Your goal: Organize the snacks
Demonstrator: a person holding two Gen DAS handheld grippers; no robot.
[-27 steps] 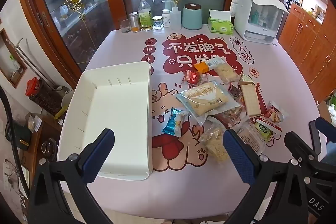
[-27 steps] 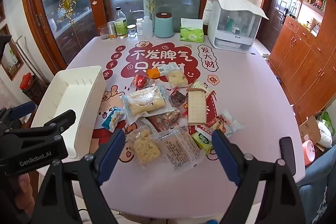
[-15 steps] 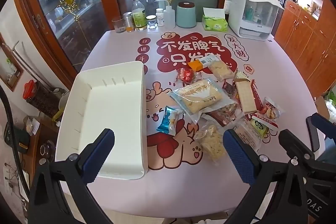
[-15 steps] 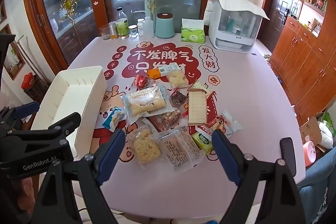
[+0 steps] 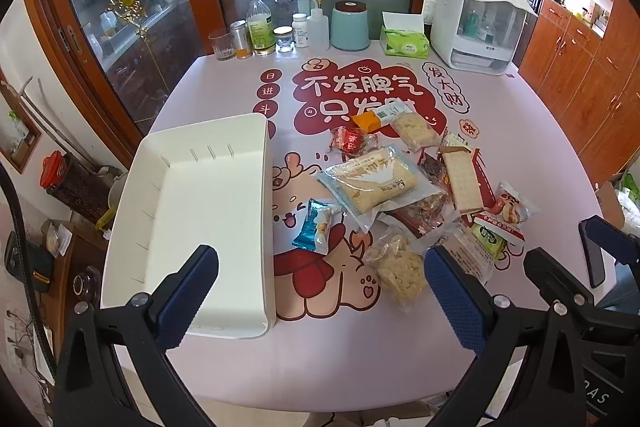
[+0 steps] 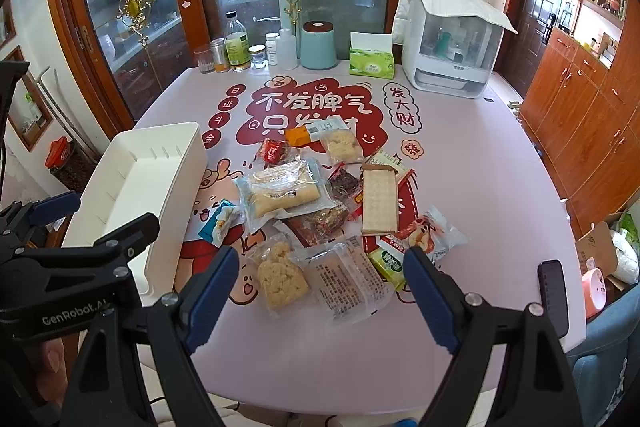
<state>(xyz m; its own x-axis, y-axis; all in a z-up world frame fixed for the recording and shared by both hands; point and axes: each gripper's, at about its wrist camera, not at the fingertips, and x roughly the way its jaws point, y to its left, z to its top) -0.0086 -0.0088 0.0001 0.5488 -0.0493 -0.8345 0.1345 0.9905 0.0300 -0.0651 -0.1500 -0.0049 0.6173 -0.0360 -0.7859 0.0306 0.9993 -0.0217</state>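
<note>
One white tray [image 5: 192, 211] sits empty on the table's [image 6: 480, 163] left, beside roughly a dozen overlapping snack packets [image 6: 316, 211] heaped at the centre. Both the left gripper [image 5: 320, 291] and right gripper [image 6: 320, 291] hover spread wide, holding nothing. Because the slick wrappers overlap, a pinch could drag two together or crush the puffed-rice cake [image 6: 282, 277].

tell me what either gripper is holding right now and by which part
Nothing is held. The left gripper and right gripper both hang open above the table, with the snacks untouched.
</note>
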